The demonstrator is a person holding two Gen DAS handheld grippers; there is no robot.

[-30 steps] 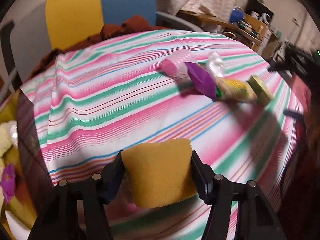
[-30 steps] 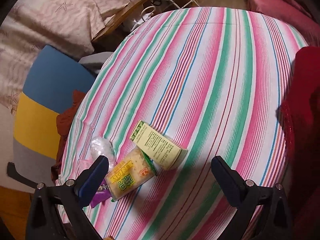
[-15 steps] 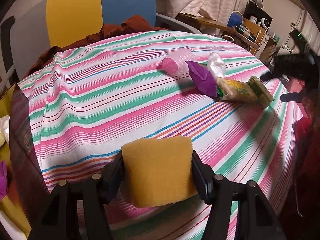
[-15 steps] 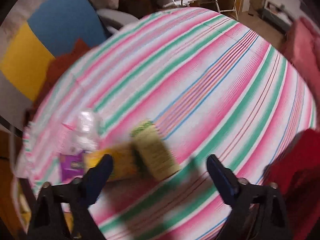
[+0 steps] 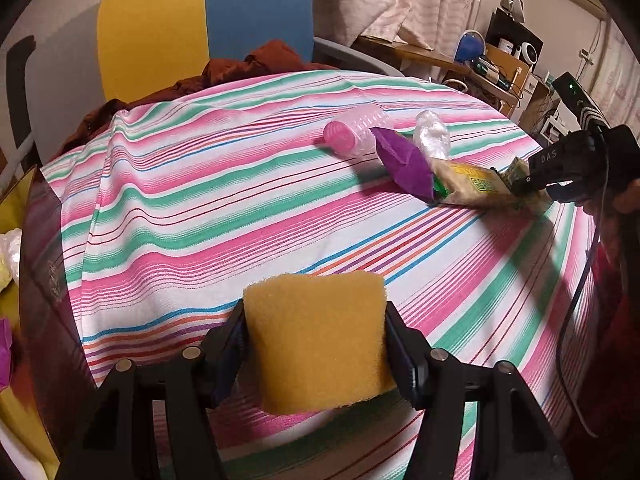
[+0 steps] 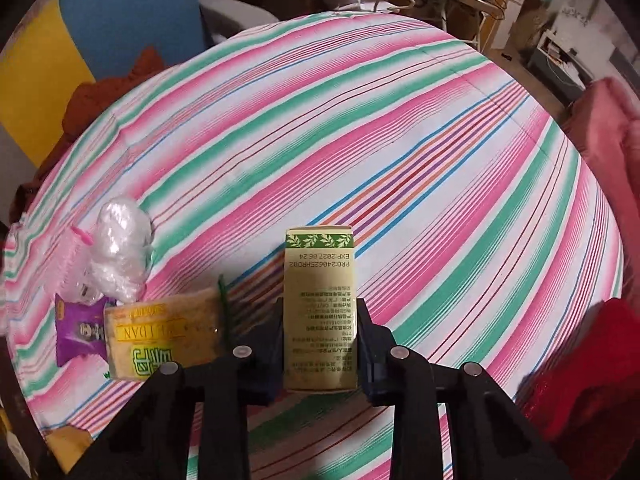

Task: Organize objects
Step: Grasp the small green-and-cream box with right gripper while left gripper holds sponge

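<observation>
My left gripper point(image 5: 316, 344) is shut on a yellow sponge point(image 5: 316, 336), held low over the near side of the striped tablecloth point(image 5: 200, 208). Across the table lie a pink ribbed bottle point(image 5: 356, 134), a purple packet point(image 5: 404, 164), a clear plastic wad point(image 5: 432, 136) and a yellow cracker packet point(image 5: 472, 186). My right gripper point(image 6: 320, 340) is shut on a green-and-tan carton point(image 6: 320, 308) that rests on the cloth. Just left of it lie the cracker packet point(image 6: 160, 332), the purple packet point(image 6: 80, 330) and the plastic wad point(image 6: 118, 252).
A blue-and-yellow chair point(image 5: 204, 28) with a brown cloth point(image 5: 240, 68) stands behind the table. A cluttered desk point(image 5: 480, 68) is at the back right. Yellow material point(image 5: 12, 216) borders the table's left edge, and red fabric point(image 6: 592, 360) its right.
My right gripper swung over to the carton, came down around it and shut on it. The left gripper kept hold of the sponge and shifted only slightly.
</observation>
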